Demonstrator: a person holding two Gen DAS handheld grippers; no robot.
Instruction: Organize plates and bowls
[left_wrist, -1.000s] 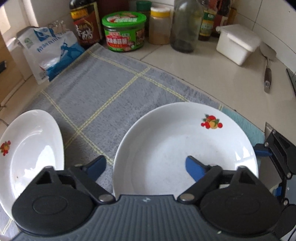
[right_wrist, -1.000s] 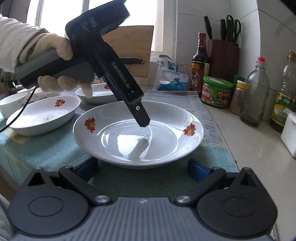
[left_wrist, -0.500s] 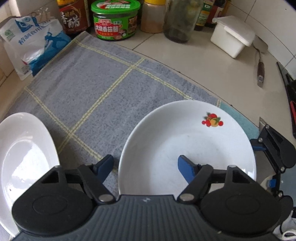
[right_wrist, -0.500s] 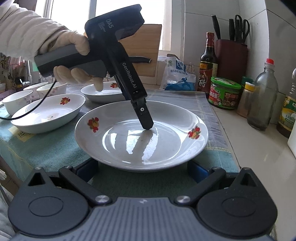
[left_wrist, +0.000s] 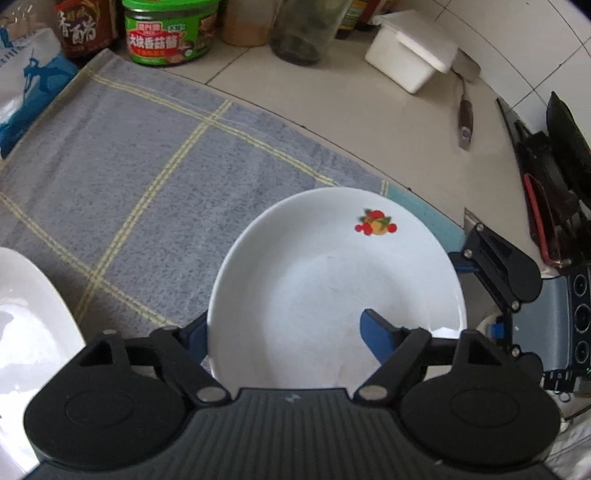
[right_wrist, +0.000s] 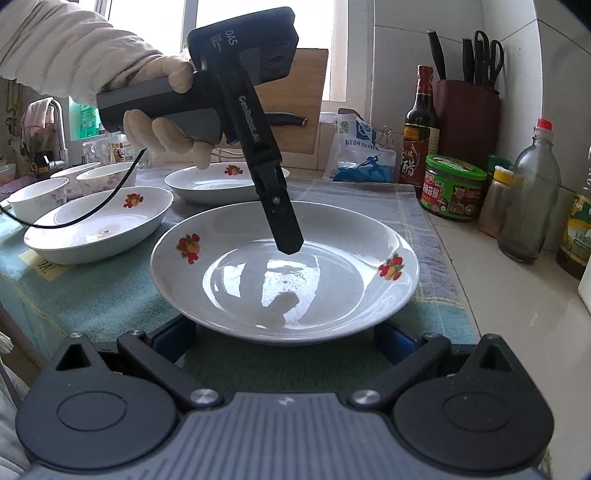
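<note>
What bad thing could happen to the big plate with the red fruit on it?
1. The left gripper has the big plate's rim between its jaws, but they have just been opening and do not press on it. If it lifted now, the shiny plate could slip out and drop.
2. The right gripper sits open at the plate's near edge. A push from it might slide the plate along the cloth into the far plate.

- Grey towel (left_wrist: 155, 177) behind the plate (left_wrist: 332, 280): bare, free to pass.
- Jars and bottles (right_wrist: 528, 206) line the wall side.
- Bare counter (left_wrist: 332, 110) right; white box (left_wrist: 410, 55), spatula (left_wrist: 464, 118) obstruct.
</note>
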